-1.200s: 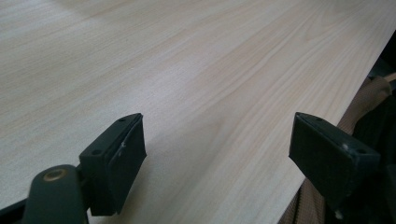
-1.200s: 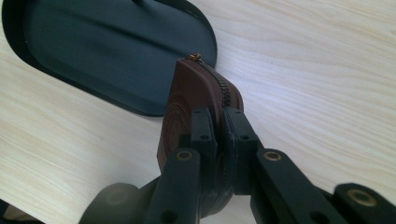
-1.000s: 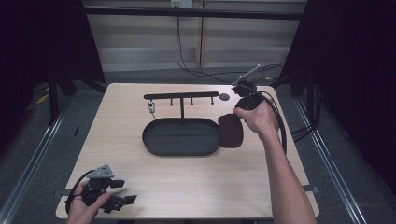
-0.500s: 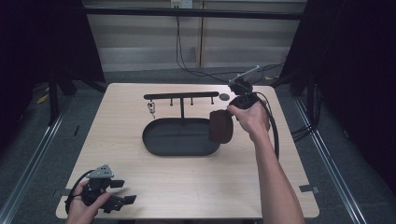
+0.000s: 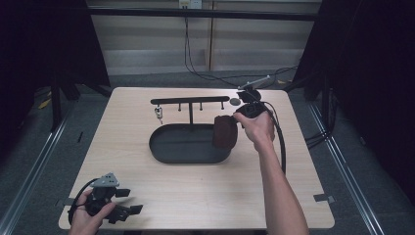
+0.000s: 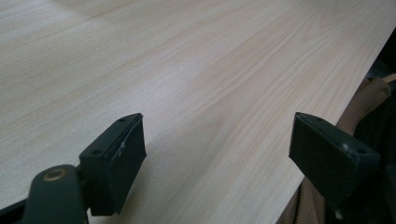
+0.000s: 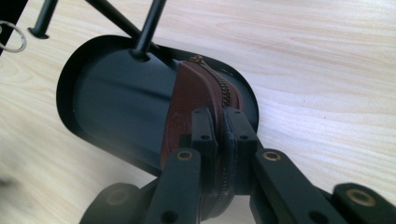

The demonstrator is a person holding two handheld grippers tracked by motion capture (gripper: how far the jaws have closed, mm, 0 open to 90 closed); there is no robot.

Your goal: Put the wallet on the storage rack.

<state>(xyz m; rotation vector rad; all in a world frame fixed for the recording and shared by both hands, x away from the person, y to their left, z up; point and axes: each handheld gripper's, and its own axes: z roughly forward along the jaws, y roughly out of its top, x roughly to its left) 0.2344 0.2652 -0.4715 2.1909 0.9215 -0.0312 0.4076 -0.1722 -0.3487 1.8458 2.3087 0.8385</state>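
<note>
1. The left gripper sits at the near left corner of the table, jaws spread wide with nothing between them. In the left gripper view it looks along bare wood to the table edge. It seems idle.
2. A key ring hangs from the left hook of the rack, which stands in the black oval tray. The other hooks look bare.
3. The right gripper is clamped on a brown zipped pouch, held on edge over the tray's right end. Judging from this, the pouch is headed into the tray and is nearly there, with lowering and letting go left.
4. Whether the pouch touches the tray floor is hard to tell: its lower edge is hidden behind the jaws.
5. A small dark disc lies on the table by the rack's right end. It is too small to identify.
</note>
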